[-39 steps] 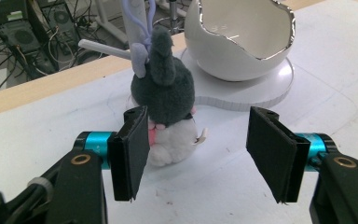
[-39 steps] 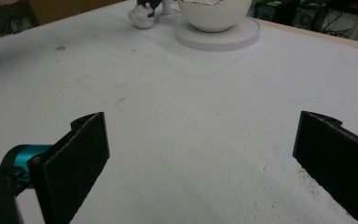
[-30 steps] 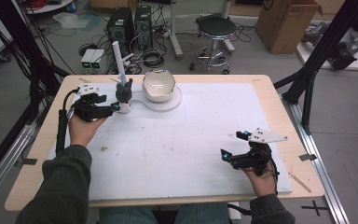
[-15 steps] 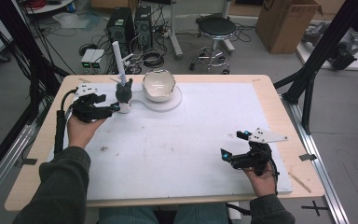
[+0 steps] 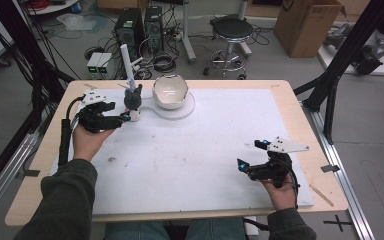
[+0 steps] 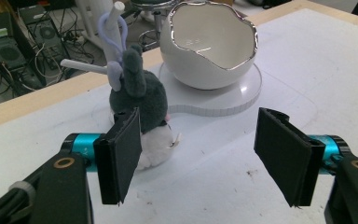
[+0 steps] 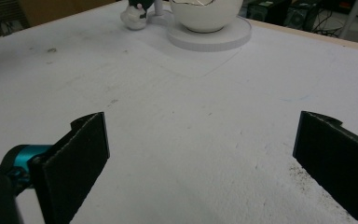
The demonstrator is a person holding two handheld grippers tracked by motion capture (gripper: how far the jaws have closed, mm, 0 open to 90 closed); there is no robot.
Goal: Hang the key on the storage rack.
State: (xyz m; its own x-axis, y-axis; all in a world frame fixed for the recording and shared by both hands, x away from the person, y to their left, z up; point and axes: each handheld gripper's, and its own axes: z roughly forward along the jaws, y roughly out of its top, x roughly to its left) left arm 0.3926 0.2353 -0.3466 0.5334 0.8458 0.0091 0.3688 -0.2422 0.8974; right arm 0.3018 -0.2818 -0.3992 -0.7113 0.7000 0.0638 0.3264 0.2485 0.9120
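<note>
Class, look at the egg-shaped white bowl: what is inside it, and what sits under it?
The bowl looks empty as far as visible; its bottom is hidden by the rim. Under it is a round white base.

Left hand (image 5: 87, 142) holds left gripper (image 5: 122, 117) near the table's far-left corner, jaws spread wide, pointing right; forearm in a dark green sleeve comes in from the near-left edge. Right hand (image 5: 280, 192) holds right gripper (image 5: 250, 155) near the near-right corner, jaws wide apart, aimed toward the far left, nothing between them.
</note>
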